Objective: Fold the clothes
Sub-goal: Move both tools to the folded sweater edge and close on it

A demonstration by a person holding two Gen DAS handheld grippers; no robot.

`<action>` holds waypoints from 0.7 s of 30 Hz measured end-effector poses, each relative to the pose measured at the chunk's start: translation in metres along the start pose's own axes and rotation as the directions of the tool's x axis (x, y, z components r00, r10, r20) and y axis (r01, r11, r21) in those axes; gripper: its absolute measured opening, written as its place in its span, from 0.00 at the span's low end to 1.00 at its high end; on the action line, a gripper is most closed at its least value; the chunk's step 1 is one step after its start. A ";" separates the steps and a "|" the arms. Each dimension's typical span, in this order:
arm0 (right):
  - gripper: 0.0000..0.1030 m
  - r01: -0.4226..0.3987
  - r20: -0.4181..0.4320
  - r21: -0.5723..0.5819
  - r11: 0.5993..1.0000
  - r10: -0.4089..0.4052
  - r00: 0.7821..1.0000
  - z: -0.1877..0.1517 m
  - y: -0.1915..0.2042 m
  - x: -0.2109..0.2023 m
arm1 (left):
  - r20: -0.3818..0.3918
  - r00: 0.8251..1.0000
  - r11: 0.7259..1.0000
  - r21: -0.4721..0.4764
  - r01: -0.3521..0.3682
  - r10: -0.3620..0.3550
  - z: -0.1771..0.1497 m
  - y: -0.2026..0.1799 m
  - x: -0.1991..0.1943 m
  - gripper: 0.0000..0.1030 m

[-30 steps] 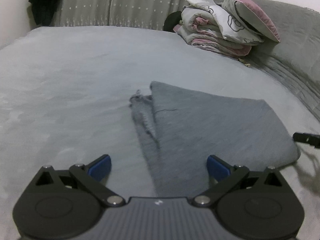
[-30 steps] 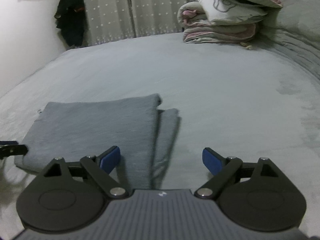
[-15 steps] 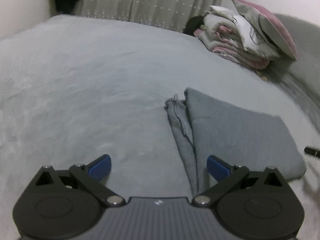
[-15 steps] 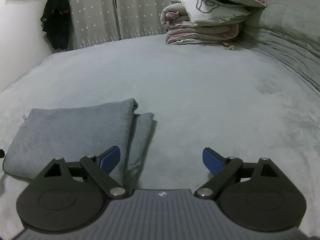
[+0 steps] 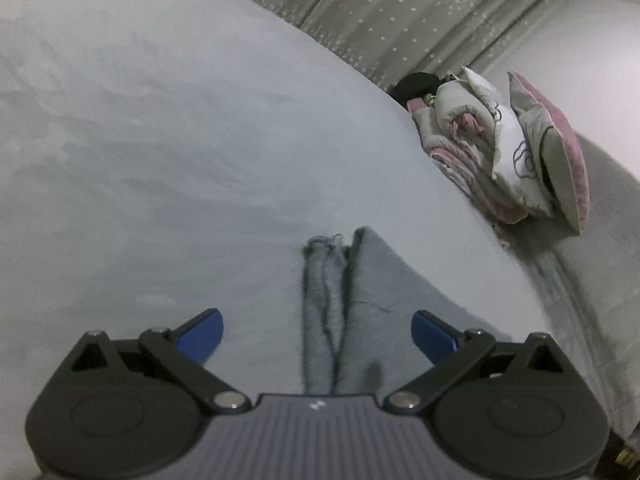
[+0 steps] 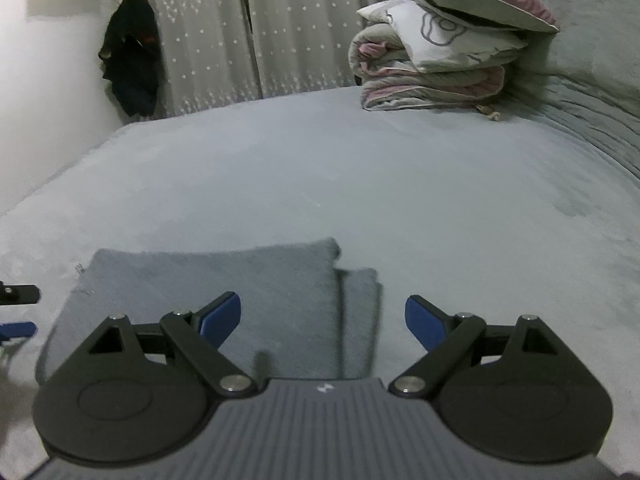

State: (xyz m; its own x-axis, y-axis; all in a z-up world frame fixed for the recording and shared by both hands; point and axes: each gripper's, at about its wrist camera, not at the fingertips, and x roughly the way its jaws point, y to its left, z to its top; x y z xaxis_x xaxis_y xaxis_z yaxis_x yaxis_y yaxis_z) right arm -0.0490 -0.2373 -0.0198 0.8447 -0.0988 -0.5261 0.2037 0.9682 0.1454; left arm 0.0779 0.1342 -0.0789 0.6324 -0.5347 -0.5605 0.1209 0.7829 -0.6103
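A folded grey garment [image 6: 224, 280] lies flat on the grey bed, with a narrower layer sticking out along its right side. In the left wrist view the same garment [image 5: 384, 288] runs away from me, its frayed edge strip on the left. My left gripper [image 5: 316, 334] hovers open over the near end of that strip, nothing between its blue pads. My right gripper [image 6: 322, 320] is open too, above the garment's near right part. The left gripper's fingers [image 6: 20, 294] peek in at the left edge of the right wrist view.
A stack of folded quilts and a pink pillow [image 6: 444, 48] sits at the far right of the bed [image 6: 400, 184], against a grey headboard. Starred curtains [image 6: 248, 28] hang behind, and a dark garment [image 6: 132, 68] hangs on the wall at left.
The left view has rolled strongly and shifted, so the garment's frayed strip now sits between its jaws. The right gripper has moved back over the garment after drifting right. Both stayed open.
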 end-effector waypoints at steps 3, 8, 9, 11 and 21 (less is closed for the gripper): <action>0.89 -0.020 0.004 -0.003 1.000 0.020 1.000 0.004 0.010 0.005 | -0.019 0.999 0.999 -0.021 0.028 -0.029 -0.001 -0.008 0.012 0.94; 0.89 -0.044 0.009 -0.030 0.999 0.045 0.999 0.010 0.026 0.015 | -0.043 0.997 0.998 -0.041 0.057 -0.059 -0.006 -0.019 0.028 0.91; 0.89 -0.050 0.007 -0.030 0.998 0.050 0.999 0.010 0.029 0.016 | -0.047 0.997 0.996 -0.052 0.066 -0.069 -0.007 -0.020 0.031 0.91; 0.89 -0.062 0.003 -0.028 0.998 0.062 0.998 0.012 0.033 0.021 | -0.049 0.995 0.994 -0.066 0.082 -0.085 -0.009 -0.022 0.036 0.91; 0.76 -0.134 -0.036 -0.024 0.991 0.133 0.990 0.012 0.051 0.038 | -0.039 0.998 0.999 -0.016 0.038 -0.038 -0.014 -0.025 0.037 0.68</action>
State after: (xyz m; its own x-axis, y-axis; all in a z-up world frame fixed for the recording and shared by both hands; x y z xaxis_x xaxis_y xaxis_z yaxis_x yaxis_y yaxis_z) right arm -0.0007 -0.1947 -0.0221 0.8462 0.0393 -0.5315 0.0768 0.9779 0.1945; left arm 0.0875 0.0904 -0.0917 0.5967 -0.5763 -0.5584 0.1326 0.7571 -0.6397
